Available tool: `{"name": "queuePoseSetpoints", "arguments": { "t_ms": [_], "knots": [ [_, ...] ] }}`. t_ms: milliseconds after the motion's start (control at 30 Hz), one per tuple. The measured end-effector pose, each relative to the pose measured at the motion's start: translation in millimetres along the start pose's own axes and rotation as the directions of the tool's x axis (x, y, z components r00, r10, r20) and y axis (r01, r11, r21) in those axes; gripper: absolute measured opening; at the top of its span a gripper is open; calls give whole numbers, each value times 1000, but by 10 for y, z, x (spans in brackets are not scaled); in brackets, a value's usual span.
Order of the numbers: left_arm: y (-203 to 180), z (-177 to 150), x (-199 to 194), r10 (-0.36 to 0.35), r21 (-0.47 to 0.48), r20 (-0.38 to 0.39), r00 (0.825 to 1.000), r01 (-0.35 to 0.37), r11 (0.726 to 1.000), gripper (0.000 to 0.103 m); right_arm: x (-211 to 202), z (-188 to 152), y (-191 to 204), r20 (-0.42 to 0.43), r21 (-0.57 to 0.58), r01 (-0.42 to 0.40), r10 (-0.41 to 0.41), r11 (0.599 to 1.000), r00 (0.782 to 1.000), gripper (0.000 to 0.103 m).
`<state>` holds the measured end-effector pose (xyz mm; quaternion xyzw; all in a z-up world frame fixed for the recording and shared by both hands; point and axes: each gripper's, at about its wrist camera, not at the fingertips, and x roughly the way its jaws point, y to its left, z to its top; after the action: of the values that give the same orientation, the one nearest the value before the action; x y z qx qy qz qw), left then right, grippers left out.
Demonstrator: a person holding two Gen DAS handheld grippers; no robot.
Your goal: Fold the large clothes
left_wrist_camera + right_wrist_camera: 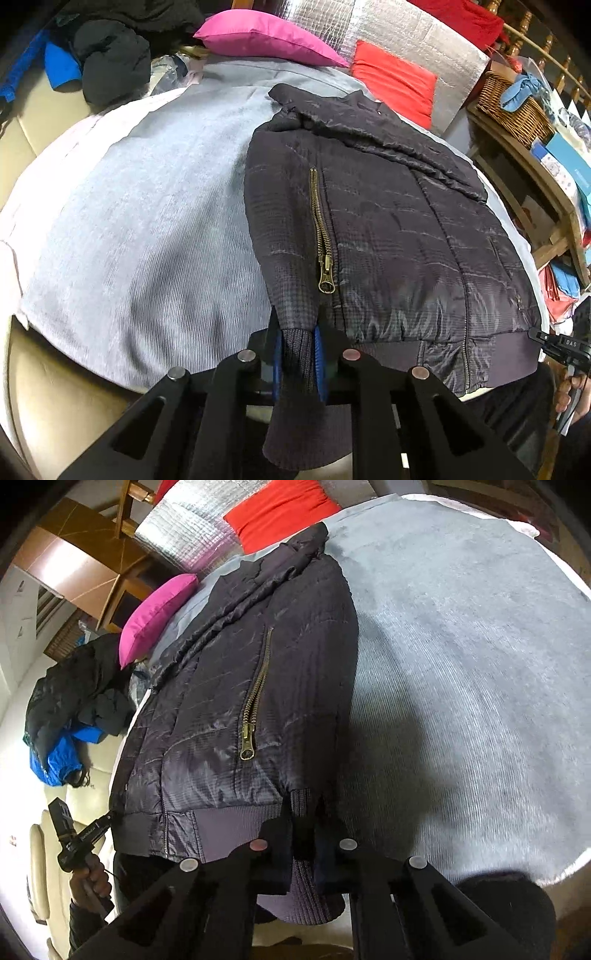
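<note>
A dark quilted jacket (388,229) with a brass sleeve zipper (321,229) lies on a grey cloth (140,221). It also shows in the right wrist view (236,686). My left gripper (298,354) is shut on a ribbed cuff (295,369) of a sleeve that lies over the jacket's left side. My right gripper (304,830) is shut on the ribbed cuff (301,801) of a sleeve at the jacket's right side. The other gripper shows small at each view's edge (565,349) (79,834).
A pink pillow (266,37), a red pillow (395,81) and silver insulating sheet (417,29) lie at the back. Dark and blue clothes (103,62) are piled at the left. A wicker basket (513,107) and wooden shelves (546,192) stand at the right.
</note>
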<state>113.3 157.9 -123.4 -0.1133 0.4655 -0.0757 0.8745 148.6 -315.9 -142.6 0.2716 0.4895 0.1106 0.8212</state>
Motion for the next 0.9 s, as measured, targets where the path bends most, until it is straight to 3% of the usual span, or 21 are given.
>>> {"name": "queuePoseSetpoints", "arguments": {
  "t_ms": [533,900],
  "knots": [
    [-93,151,25,50,37,10,999,-50,998,15,-131,-124,70,-16,-34,-8,7,999,1000,9],
    [-101,136,-21,48,49,19,999,-49,998,15,-112,9,76,-28,-59,-14,12,998,1000,8]
  ]
}}
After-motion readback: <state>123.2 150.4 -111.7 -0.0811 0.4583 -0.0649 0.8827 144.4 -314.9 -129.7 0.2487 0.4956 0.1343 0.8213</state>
